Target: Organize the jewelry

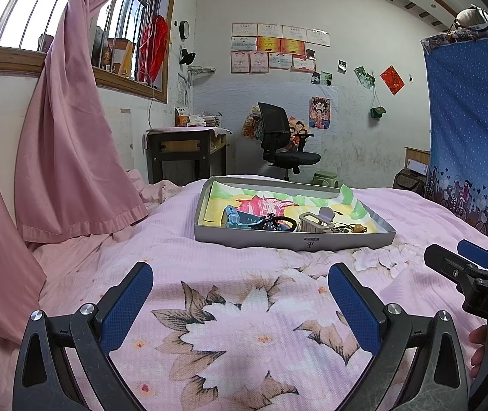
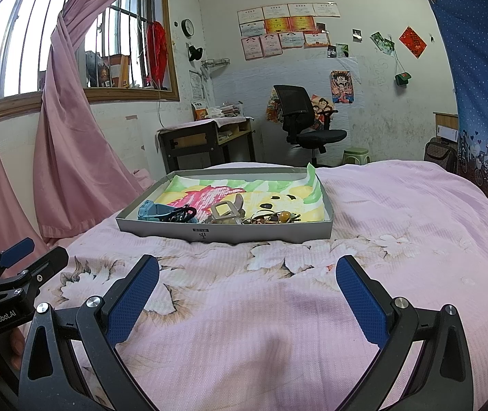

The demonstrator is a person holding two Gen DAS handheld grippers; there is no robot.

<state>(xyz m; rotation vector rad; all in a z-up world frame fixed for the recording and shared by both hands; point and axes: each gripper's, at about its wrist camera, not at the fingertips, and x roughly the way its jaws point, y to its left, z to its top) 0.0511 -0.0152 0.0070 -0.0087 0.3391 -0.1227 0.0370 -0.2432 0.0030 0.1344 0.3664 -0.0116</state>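
Observation:
A shallow grey box (image 1: 292, 241) (image 2: 223, 231), lined with a colourful paper, lies on the pink floral bedspread ahead of both grippers. Along its near side sit a light blue watch (image 1: 235, 218) (image 2: 153, 211), a black hair tie with dark trinkets (image 1: 276, 223) (image 2: 182, 214), a beige claw clip (image 1: 316, 222) (image 2: 225, 210) and a tangle of amber beads and rings (image 1: 355, 228) (image 2: 273, 218). My left gripper (image 1: 240, 274) is open, nothing between its fingers, short of the box. My right gripper (image 2: 247, 267) is open too, equally short of it.
The bedspread (image 2: 398, 239) stretches right and toward me. Pink curtains (image 1: 72, 137) hang at the left by a barred window. Beyond the bed stand a desk (image 1: 185, 150), a black office chair (image 1: 285, 140), a green stool (image 2: 356, 154) and a blue fabric wardrobe (image 1: 470, 120). A hand (image 1: 480, 342) holds the right gripper's handle.

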